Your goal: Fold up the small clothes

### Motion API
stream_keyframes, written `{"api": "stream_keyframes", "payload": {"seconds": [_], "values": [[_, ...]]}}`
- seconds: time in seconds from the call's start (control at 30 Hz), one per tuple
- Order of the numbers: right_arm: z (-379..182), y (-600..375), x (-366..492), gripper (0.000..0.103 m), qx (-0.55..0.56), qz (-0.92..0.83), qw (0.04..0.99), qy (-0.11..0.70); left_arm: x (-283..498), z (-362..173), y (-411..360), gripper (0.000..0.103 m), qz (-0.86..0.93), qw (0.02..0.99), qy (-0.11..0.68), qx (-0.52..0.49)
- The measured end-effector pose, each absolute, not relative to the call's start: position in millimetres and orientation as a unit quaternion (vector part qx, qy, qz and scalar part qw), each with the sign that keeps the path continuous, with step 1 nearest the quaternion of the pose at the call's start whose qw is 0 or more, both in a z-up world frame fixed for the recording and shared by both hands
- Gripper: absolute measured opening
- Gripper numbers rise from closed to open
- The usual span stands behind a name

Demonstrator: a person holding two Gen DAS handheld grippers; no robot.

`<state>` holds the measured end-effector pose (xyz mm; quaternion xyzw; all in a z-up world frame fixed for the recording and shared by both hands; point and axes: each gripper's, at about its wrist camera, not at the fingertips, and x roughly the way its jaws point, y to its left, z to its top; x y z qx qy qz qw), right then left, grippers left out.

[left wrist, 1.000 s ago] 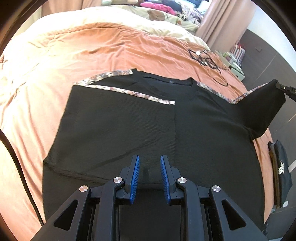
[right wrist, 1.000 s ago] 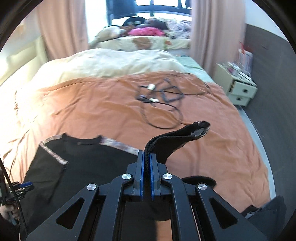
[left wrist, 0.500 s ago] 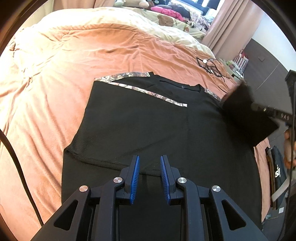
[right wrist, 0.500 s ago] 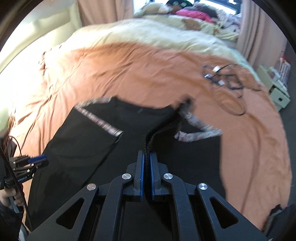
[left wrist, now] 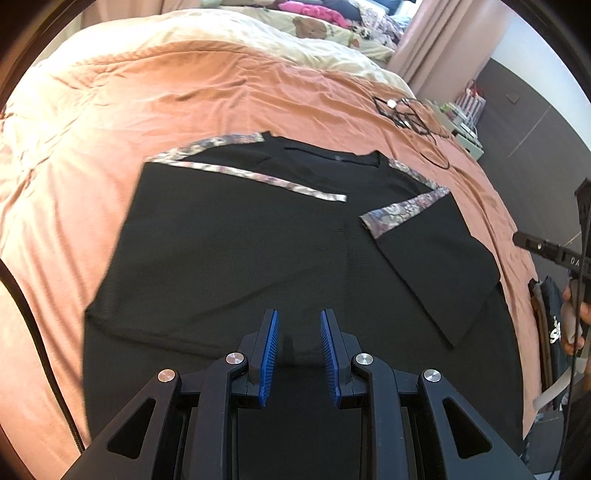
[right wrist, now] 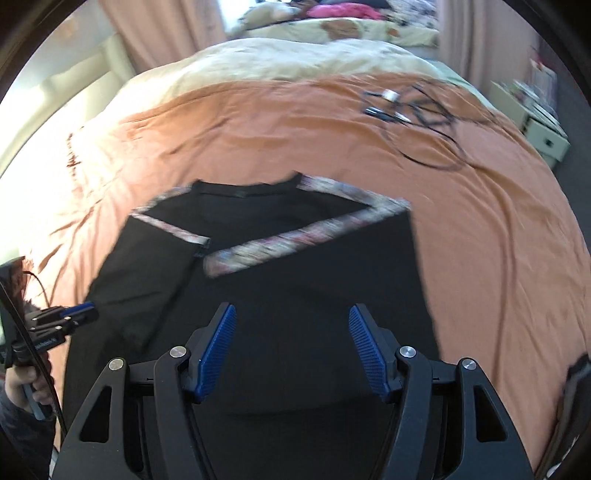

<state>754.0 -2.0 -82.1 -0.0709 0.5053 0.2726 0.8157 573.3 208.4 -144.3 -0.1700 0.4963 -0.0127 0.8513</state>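
Observation:
A black shirt (left wrist: 240, 258) (right wrist: 295, 295) with floral trim lies flat on the orange bedspread (left wrist: 110, 110). Its left sleeve (left wrist: 207, 206) is folded in over the body. Its right sleeve (left wrist: 436, 251) also lies folded inward, its floral band (right wrist: 306, 236) slanting across the chest. My left gripper (left wrist: 298, 315) hovers low over the shirt's hem with a narrow gap between its blue pads and nothing pressed between them. My right gripper (right wrist: 291, 310) is over the shirt's body; its jaws are opening wide with no cloth between them. The left gripper (right wrist: 70, 314) shows at the right wrist view's left edge.
Tangled black cables (left wrist: 410, 114) (right wrist: 417, 110) lie on the bedspread beyond the shirt. A cream duvet (left wrist: 221, 33) covers the far end of the bed. White bedside drawers (right wrist: 543, 133) stand at the right. A dark bag (left wrist: 550, 321) sits past the bed's right edge.
My right gripper carried the raised right sleeve inward and down onto the shirt, then opened and let it go. The left gripper kept its narrow gap and ended where it began.

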Motion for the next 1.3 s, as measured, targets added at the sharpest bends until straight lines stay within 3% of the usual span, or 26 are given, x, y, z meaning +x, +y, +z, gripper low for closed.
{"api": "stream_keyframes", "payload": {"seconds": [0.33,0.4,0.63,0.7,0.8,1.07,1.2,1.3], "values": [[-130,-61,774,0.061,-0.043,0.186,0.833,0.519,631,-169,153,0.025,-0.037,0.839,0.521,-0.155],[-140,-65,777,0.052,-0.039,0.179,0.832,0.524,641,-177,144,0.025,-0.037,0.835,0.527,-0.151],[-174,-75,794,0.039,-0.008,0.188,0.824,0.534,677,-198,117,0.025,-0.044,0.826,0.543,-0.145],[-182,-77,798,0.017,-0.004,0.196,0.823,0.534,687,-201,111,0.025,-0.04,0.826,0.545,-0.14],[-189,-82,797,0.008,0.005,0.2,0.814,0.545,699,-202,106,0.025,-0.035,0.829,0.542,-0.135],[-173,-87,778,0.007,-0.003,0.21,0.799,0.563,723,-206,101,0.025,-0.016,0.835,0.536,-0.124],[-159,-105,781,0.008,0.009,0.194,0.815,0.545,727,-202,99,0.01,-0.011,0.843,0.525,-0.114],[-157,-111,785,0.008,0.024,0.188,0.821,0.539,727,-196,104,0.009,0.008,0.851,0.514,-0.108]]}}
